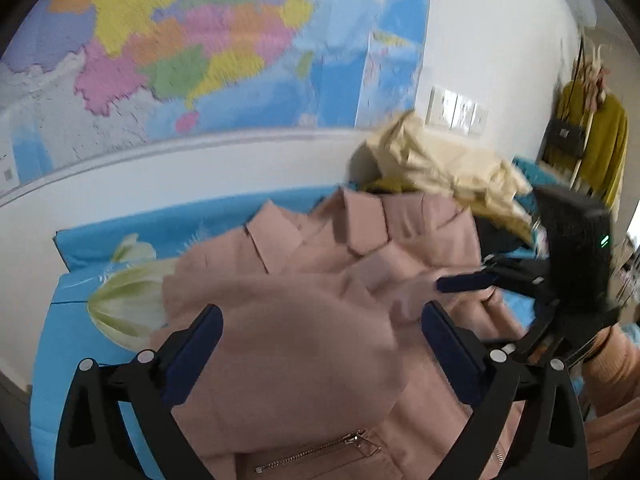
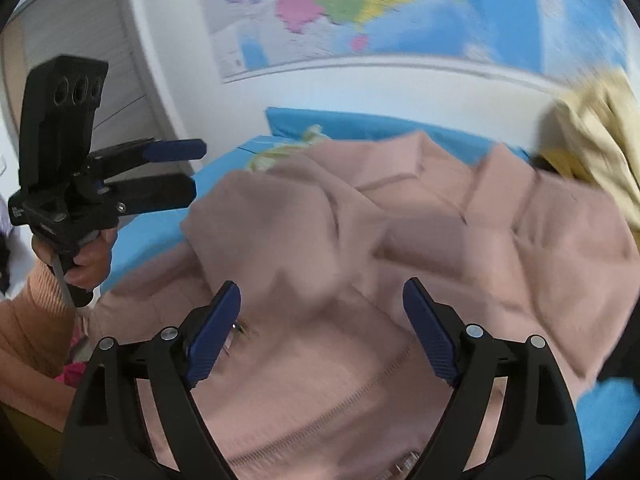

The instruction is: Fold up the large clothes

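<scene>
A large pink coat (image 1: 312, 320) with lapels and zips lies bunched on a blue flowered bed sheet (image 1: 100, 248). It fills the right wrist view too (image 2: 400, 240). My left gripper (image 1: 322, 344) is open, jaws wide apart just above a fold of the coat, holding nothing. It also shows at the left of the right wrist view (image 2: 192, 168), open, in the air beside the coat. My right gripper (image 2: 320, 328) is open above the coat's zipped front, empty. It shows at the right of the left wrist view (image 1: 452, 284).
A pile of cream and mustard clothes (image 1: 448, 168) lies behind the coat at the bed's far right. A wall map (image 1: 180, 48) hangs above the bed. A rack with a yellow garment and black bag (image 1: 592, 140) stands far right.
</scene>
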